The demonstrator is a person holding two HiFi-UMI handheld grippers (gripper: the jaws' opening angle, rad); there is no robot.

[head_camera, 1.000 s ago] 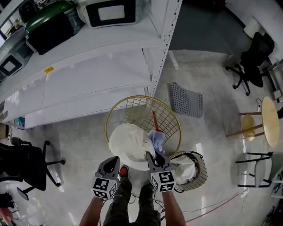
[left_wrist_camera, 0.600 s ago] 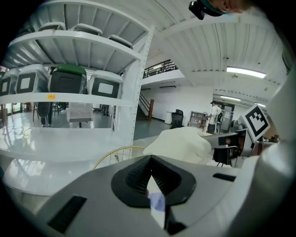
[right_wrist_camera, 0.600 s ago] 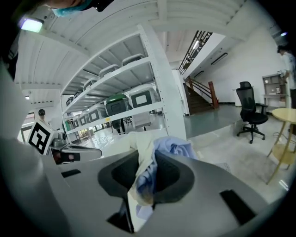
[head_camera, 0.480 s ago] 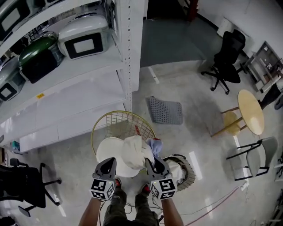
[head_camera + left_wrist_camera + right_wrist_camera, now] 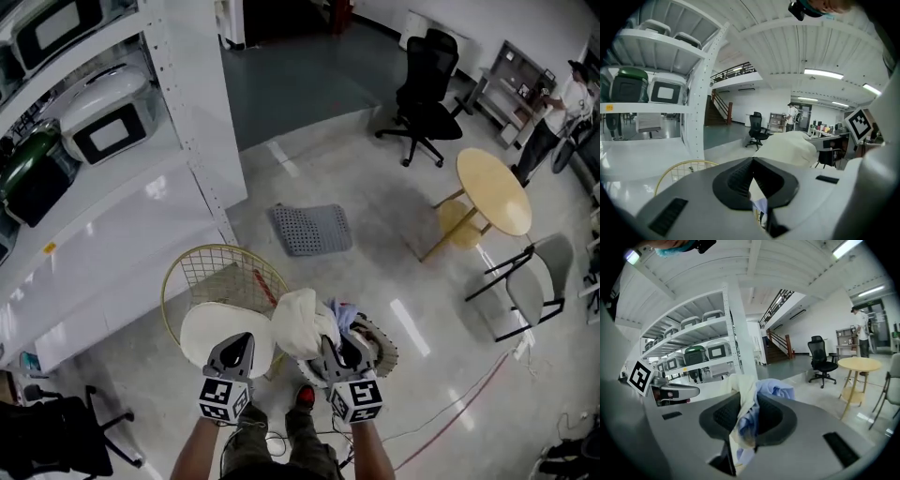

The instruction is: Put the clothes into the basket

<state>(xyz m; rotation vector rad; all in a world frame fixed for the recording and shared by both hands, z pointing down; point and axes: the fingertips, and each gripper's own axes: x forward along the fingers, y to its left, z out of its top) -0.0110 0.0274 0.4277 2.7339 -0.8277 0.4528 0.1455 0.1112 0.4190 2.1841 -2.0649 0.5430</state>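
My right gripper (image 5: 336, 342) (image 5: 750, 401) is shut on a bundle of clothes: a cream cloth (image 5: 302, 323) (image 5: 743, 390) and a light blue cloth (image 5: 339, 314) (image 5: 776, 390) hang bunched between its pads, lifted off the floor. The bundle hangs above the near left rim of a small dark wire basket (image 5: 384, 352) with white cloth inside. My left gripper (image 5: 236, 339) (image 5: 753, 160) hovers to the left with its jaws together and nothing in them. Beyond it stands a gold wire basket (image 5: 202, 272), and a white round piece (image 5: 206, 333) lies over its near part.
A white shelf rack (image 5: 178, 112) with appliances rises on the left. A grey mat (image 5: 312, 228) lies on the floor ahead. A round wooden table (image 5: 492, 192), a black office chair (image 5: 424, 94) and a grey chair (image 5: 534, 281) stand to the right. The person's shoe (image 5: 305, 396) is below.
Both grippers have risen. The right one has lifted the cream and blue bundle out of the gold basket and carried it right, toward the small dark basket. The head view has swung right.
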